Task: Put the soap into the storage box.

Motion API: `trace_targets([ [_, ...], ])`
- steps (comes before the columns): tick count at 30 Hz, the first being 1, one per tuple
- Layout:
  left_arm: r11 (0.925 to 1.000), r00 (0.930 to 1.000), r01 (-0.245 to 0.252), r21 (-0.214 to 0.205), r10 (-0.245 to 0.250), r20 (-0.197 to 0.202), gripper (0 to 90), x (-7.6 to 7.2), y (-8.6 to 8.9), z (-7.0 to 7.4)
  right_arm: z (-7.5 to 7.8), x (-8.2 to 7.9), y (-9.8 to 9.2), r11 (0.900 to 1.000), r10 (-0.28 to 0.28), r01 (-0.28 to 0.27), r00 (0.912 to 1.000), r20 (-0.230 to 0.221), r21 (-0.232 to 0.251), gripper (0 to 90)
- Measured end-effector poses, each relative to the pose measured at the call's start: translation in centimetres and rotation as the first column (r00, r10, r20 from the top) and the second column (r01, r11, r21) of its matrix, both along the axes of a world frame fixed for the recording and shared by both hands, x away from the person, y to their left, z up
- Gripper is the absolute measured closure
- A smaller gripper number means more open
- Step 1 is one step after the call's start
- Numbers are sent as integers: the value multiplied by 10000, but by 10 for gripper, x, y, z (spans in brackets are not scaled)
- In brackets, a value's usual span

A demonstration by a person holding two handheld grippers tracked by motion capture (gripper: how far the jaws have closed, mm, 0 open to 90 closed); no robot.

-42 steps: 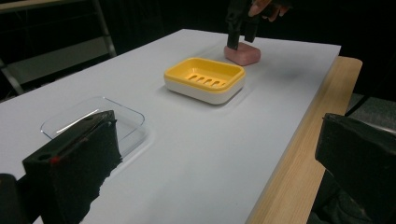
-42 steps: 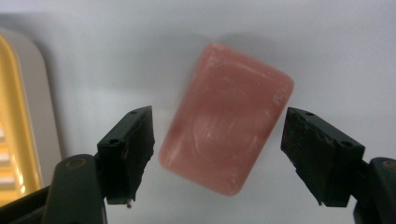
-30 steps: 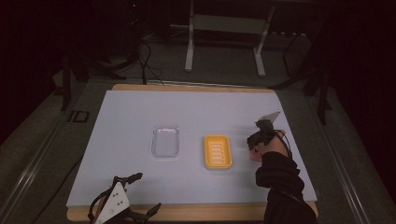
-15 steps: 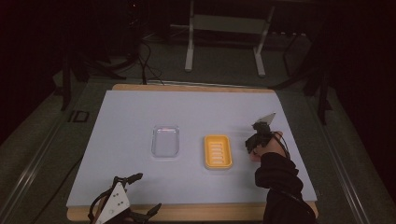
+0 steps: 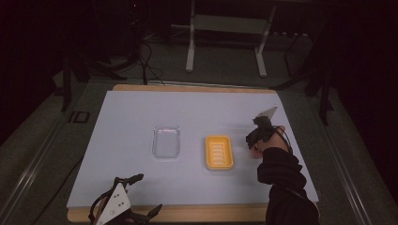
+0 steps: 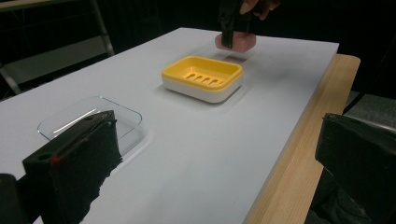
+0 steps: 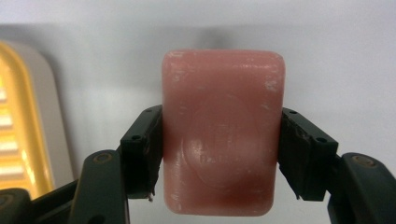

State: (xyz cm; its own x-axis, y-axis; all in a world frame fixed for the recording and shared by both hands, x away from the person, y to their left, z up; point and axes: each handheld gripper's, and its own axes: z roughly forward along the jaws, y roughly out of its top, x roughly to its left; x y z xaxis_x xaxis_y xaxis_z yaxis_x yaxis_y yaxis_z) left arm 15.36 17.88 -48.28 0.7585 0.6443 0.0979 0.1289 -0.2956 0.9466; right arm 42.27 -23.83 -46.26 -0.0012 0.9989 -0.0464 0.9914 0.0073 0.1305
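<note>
The right tool is clamped on a pink soap bar, its two black jaws pressed against the bar's long sides. In the left gripper view the bar sits at or just above the white bench, just beyond the yellow soap dish; whether it has actually left the surface is hard to tell from that angle, though a soft shadow beneath it suggests a slight lift. In the high view the right tool is at about 3 o'clock from the dish, close beside it.

The step in hand looks like the pick-up of the soap, with the dish as the likely destination. The next move would call for raising the bar clear of the dish's rim, carrying it toward 9 o'clock until it is over the slotted yellow tray, then lowering it flat before letting go.

The left tool waits at the bench's near edge, at roughly 7 o'clock from the dish, jaws spread wide with nothing between them. A clear plastic lid or tray lies at 9 o'clock from the dish, apart from it.

The soap carries an embossed oval stamp with lettering, but it is too worn and blurred to read.
</note>
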Motion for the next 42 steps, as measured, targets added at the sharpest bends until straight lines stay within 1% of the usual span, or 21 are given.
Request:
trace_targets([
  [4,10000,10000,-13,-13,13,13,2,0,1,0,7,0,2,9999,56,-57,9999,-111,-119,374],
  [9,10000,10000,2,-6,-2,3,3,0,0,0,15,0,9,9990,214,-219,9997,-116,-402,375],
  [11,10000,10000,3,-5,-3,4,3,0,0,0,16,0,11,9989,222,-227,9997,-136,-403,375],
  [13,10000,10000,4,-4,-4,13,2,0,0,0,22,-1,18,9985,346,-348,9994,-63,-434,375],
  [15,10000,10000,-10,-16,10,15,2,0,0,0,24,-2,21,9987,378,-378,9993,5,-332,375],
  [18,10000,10000,-22,-40,22,15,3,0,1,0,25,-2,23,9989,404,-405,9992,-45,-238,375],
  [20,10000,10000,-23,-11,23,15,3,0,1,0,31,-6,39,9986,536,-536,9985,93,-1,375],
  [21,10000,10000,-33,-1,33,9,3,0,0,0,31,-6,39,9986,536,-536,9985,93,-1,375],
  [22,10000,10000,-28,3,28,4,3,0,0,0,32,-7,48,9977,665,-666,9977,89,113,375],
  [24,10000,10000,-21,42,21,4,2,0,0,0,34,-8,59,9965,823,-824,9966,84,115,375],
  [25,10000,10000,-21,42,21,4,3,0,0,0,34,-8,59,9965,823,-824,9966,84,115,375],
  [27,10000,10000,-37,4,37,21,3,0,0,0,37,-8,71,9953,957,-958,9953,118,101,375],
  [28,10000,10000,-37,4,37,21,3,0,0,0,37,-8,71,9953,957,-958,9953,118,101,375],
  [29,10000,10000,-49,-27,49,26,3,0,1,0,37,-9,76,9940,1089,-1091,9939,180,67,375],
  [30,10000,10000,-56,-32,56,25,3,0,1,0,38,-10,88,9917,1267,-1271,9917,196,198,375],
  [32,10000,10000,-45,-47,45,40,3,0,2,1,38,-11,97,9905,1360,-1364,9905,210,163,375],
  [35,10000,10000,-52,-71,52,55,3,-1,2,1,37,-13,108,9884,1469,-1475,9890,187,364,375],
  [37,10000,10000,-57,-78,58,57,3,-1,2,1,35,-15,114,9865,1581,-1588,9872,220,392,375],
  [40,9999,10000,-48,-104,49,64,3,-1,2,1,31,-17,118,9860,1584,-1590,9873,160,502,374],
  [41,10000,10000,-31,-51,31,81,3,-2,1,1,29,-18,120,9860,1560,-1567,9876,178,570,375],
  [42,10000,10000,-26,-53,27,78,3,-2,1,1,25,-19,122,9861,1540,-1543,9880,99,617,375],
])
